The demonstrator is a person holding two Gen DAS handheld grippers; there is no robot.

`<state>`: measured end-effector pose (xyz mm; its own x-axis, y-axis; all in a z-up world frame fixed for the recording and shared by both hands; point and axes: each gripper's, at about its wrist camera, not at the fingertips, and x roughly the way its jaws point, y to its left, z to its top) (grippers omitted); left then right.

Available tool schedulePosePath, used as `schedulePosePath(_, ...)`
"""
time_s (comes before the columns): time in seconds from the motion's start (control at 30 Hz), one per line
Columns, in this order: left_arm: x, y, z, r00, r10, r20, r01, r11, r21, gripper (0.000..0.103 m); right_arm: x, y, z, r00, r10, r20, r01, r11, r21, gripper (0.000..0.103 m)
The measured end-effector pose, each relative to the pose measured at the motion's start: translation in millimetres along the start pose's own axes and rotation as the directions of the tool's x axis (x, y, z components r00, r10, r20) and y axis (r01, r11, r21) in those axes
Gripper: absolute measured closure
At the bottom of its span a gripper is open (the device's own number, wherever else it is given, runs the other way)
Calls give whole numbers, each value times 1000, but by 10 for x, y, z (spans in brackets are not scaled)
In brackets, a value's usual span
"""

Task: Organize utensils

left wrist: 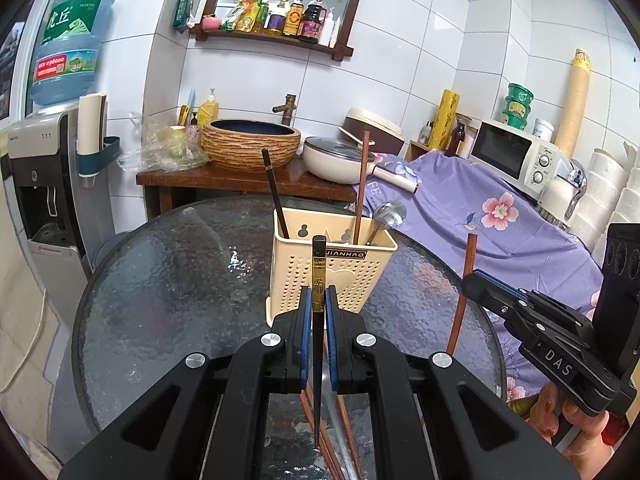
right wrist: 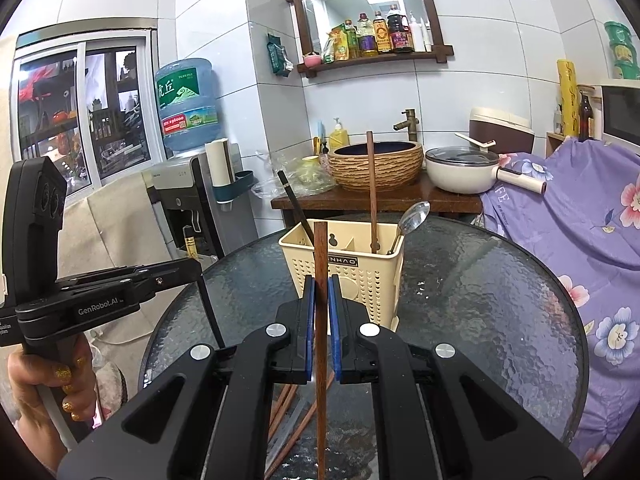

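A cream plastic utensil holder (left wrist: 334,268) stands upright near the middle of a round desk (left wrist: 168,280) with a dark, pebbled glass top. The holder is a box with perforated walls, gourd-shaped holes along its back wall and inner dividers. A black chopstick (left wrist: 275,196) leans in its left compartment, a brown wooden chopstick (left wrist: 362,184) stands nearly upright further right, and a metal spoon (left wrist: 386,216) rests bowl-up in the right end.

The left hand-held gripper (left wrist: 319,308) is clamped narrow on a black chopstick with a gold band (left wrist: 319,280), its blue pads pressing both sides. That stick stands almost vertical, thick end up and thin tip down near the desk, directly in front of the holder. The right hand-held gripper (right wrist: 321,300) is likewise closed tight on a brown chopstick (right wrist: 320,264), a square-sectioned wooden stick held upright, also in front of the holder. Both grippers are black plastic with round silver bolts; each is carried by a hand (right wrist: 48,380) with glittery gold nails.

Beneath the grippers, several more brown chopsticks (right wrist: 288,412) and a metal utensil lie flat on the desk, pointing roughly toward the holder.

Behind the desk stand a wooden counter (left wrist: 240,180) with a ridged basin (left wrist: 251,144), a white lidded pot (left wrist: 340,158), a water dispenser (left wrist: 44,184) and a purple floral cloth (left wrist: 480,208).
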<state>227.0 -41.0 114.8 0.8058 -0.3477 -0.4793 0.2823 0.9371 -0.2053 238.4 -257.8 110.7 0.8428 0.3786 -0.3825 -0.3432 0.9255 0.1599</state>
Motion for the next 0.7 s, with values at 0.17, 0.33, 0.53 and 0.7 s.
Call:
schedulePosePath(0.17, -22, -19, 30, 1000, -4, 8, 4, 1000, 6, 97, -3, 9, 40, 1000, 1, 3, -1, 1000, -9, 96)
schedulePosePath(0.33, -57, -42, 76, 1000, -5, 19, 4, 1000, 13, 97, -17, -4, 91, 1000, 2, 10, -2, 1000, -8, 96)
schedulePosePath(0.53, -121, -81, 181, 999, -11, 35, 10, 999, 32, 97, -30, -23, 192, 1000, 7, 16, -7, 1000, -6, 96)
schedulePosePath(0.7, -168, -102, 319, 999, -32, 43, 30, 999, 39, 97, -36, -29, 335, 999, 15, 33, -15, 1000, 6, 96)
